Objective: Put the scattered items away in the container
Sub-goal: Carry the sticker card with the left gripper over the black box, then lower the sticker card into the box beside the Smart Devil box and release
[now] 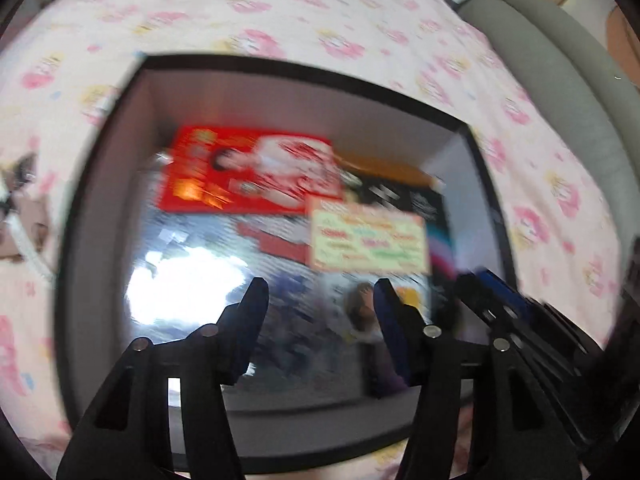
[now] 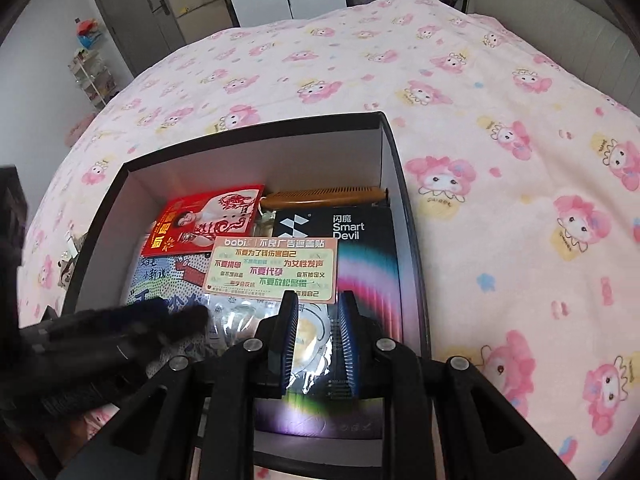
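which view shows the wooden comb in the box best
The right wrist view: the wooden comb lies sharp along the far wall of the box, its teeth readable. The left wrist view is motion-blurred, so the comb is only an orange-brown streak behind the black packet.

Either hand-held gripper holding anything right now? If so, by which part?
Nothing held. Left hand-held gripper is open over the box with nothing between its fingers; right hand-held gripper is shut, empty.
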`<control>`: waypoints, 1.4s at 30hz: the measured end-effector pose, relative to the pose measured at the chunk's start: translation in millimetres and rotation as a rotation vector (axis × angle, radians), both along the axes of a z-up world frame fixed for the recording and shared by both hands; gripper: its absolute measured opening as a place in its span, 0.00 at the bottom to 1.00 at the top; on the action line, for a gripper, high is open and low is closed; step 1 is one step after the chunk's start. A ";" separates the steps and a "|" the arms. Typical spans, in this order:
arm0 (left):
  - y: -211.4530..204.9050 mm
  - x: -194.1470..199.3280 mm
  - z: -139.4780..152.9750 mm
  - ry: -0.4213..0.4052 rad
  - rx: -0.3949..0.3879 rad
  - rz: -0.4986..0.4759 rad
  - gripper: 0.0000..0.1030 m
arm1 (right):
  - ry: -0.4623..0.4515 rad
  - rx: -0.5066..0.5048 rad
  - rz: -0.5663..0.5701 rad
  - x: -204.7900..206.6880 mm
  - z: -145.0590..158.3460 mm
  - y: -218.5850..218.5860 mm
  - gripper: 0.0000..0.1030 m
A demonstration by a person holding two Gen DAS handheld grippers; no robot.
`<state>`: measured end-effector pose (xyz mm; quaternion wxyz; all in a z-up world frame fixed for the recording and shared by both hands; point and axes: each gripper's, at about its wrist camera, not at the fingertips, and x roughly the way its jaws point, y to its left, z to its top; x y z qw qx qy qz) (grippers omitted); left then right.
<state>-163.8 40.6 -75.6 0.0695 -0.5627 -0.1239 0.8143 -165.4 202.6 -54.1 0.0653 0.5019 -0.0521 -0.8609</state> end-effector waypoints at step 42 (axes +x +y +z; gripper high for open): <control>19.6 -6.0 -35.7 -0.119 0.003 -0.031 0.33 | -0.007 -0.182 -0.056 -0.2 11.2 36.8 0.18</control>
